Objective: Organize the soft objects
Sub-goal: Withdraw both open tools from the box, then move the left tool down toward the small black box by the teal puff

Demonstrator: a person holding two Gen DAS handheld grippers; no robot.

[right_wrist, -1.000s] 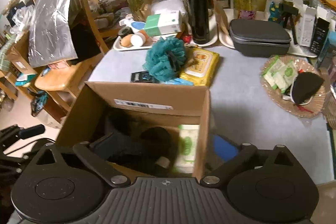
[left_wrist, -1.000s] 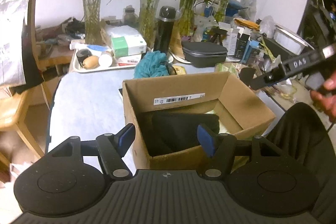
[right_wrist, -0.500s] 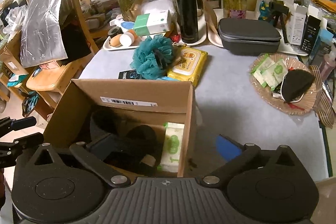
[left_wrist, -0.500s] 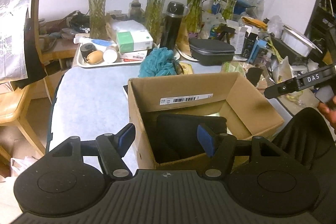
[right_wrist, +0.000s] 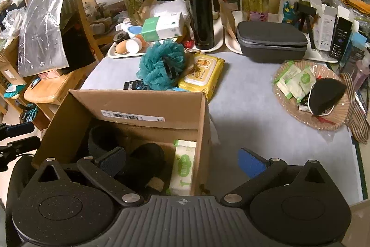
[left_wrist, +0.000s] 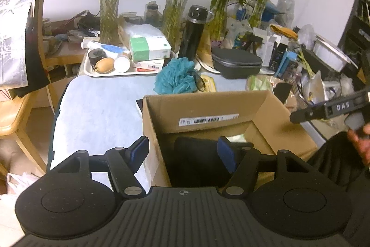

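Both grippers have drawn back from the box (right_wrist: 129,112), which now sits farther ahead in each wrist view. Inside it lie dark soft items (right_wrist: 141,159) and a tissue pack (right_wrist: 183,166). Left out on the table (right_wrist: 254,126) are the teal pouf (right_wrist: 161,65) at 12 o'clock beyond the box, the yellow wipes (right_wrist: 203,73) beside it, and a basket (right_wrist: 333,122) of packets at 2 o'clock, so the job looks partly done. Left gripper (left_wrist: 182,152) and right gripper (right_wrist: 182,160) both have jaws spread wide, holding nothing, each straddling a box wall without clearly touching it.
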